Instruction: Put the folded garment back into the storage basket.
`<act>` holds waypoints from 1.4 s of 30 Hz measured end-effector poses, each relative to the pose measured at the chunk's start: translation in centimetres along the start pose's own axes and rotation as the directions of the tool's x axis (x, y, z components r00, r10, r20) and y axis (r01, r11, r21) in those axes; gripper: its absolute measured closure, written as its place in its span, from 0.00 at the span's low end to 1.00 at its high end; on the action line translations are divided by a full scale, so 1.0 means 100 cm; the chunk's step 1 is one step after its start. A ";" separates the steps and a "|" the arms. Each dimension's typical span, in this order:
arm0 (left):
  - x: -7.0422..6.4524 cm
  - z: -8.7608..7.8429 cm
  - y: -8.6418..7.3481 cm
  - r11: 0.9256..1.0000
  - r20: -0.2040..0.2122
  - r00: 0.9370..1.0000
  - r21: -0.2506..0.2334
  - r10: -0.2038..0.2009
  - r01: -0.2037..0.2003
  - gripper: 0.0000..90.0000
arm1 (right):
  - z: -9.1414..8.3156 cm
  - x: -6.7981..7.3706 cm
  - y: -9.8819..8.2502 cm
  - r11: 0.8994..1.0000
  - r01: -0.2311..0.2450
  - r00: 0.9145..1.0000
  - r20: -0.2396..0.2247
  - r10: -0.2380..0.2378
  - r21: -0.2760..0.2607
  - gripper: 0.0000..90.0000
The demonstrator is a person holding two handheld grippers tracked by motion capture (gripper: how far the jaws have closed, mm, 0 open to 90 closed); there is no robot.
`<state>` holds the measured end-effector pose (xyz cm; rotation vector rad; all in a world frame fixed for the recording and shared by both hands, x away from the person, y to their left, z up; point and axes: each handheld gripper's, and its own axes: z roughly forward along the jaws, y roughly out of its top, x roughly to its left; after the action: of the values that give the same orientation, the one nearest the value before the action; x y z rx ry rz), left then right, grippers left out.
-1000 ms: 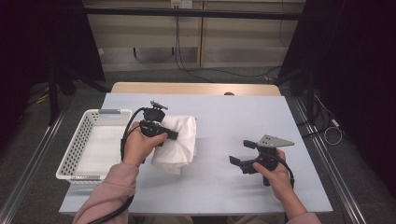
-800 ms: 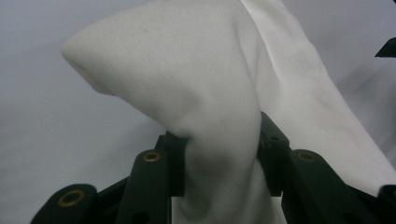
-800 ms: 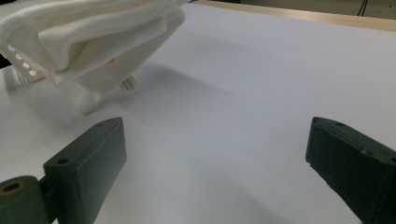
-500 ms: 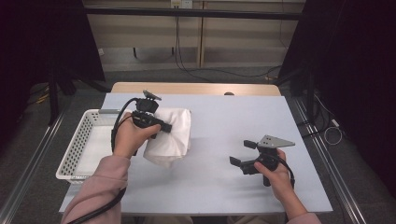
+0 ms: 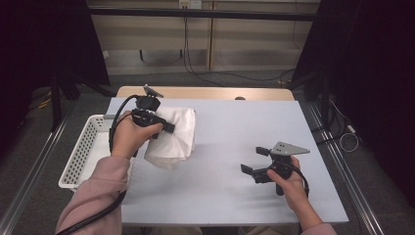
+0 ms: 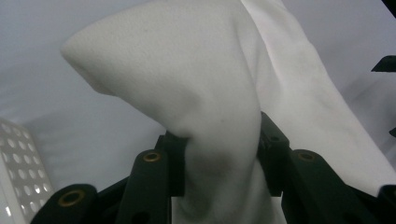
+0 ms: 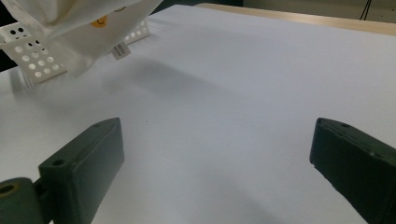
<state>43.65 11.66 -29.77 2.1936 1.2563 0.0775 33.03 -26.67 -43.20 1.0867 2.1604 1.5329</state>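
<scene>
At the left edge of the tabletop sits a white perforated basket, its holed wall also showing at the lower left of the left gripper view. Just to its right, the left tongs are clamped on a bunched fold of a white cloth; in the left gripper view the fabric is squeezed narrow between the two black jaws and billows out above them. Compared with a second ago, the cloth has come up off the tabletop: it lay as a folded pile beside the basket then, and now it hangs from the tongs with its lower corner dangling, carried a little toward the basket. I judge that the lift is done and the cloth is likely on its way into the basket.

Farther right, the right tongs rest low over the bare tabletop, jaws spread wide with nothing between them, unmoved from a second ago.

In the right gripper view the hanging cloth shows a small white sewn-in tag and an orange mark; the print on both is too small to read.
</scene>
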 end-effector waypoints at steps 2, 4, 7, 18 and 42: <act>0.001 -0.003 0.002 1.000 -0.008 1.000 0.001 0.006 -0.006 0.72 | 0.000 0.000 0.000 1.000 0.001 1.000 -0.003 -0.001 -0.001 0.03; 0.001 -0.004 0.003 1.000 -0.003 1.000 0.003 0.006 -0.006 0.72 | 0.000 0.000 0.000 1.000 0.002 1.000 -0.001 -0.002 -0.002 0.03; 0.002 -0.007 0.005 1.000 -0.011 1.000 0.000 0.004 -0.004 0.72 | 0.000 0.000 0.000 1.000 0.002 1.000 -0.003 -0.002 -0.001 0.03; 0.003 -0.016 0.010 1.000 -0.019 1.000 0.002 0.001 -0.001 0.72 | 0.000 0.000 0.000 1.000 0.008 1.000 -0.001 -0.008 0.002 0.03; 0.015 -0.044 0.017 1.000 -0.049 0.999 0.004 -0.012 0.013 0.72 | 0.000 0.001 0.000 1.000 0.010 1.000 -0.007 -0.010 0.004 0.04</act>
<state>44.28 14.30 -25.65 2.1997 1.2978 0.1237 32.98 -26.59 -43.20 1.0721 2.1715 1.5306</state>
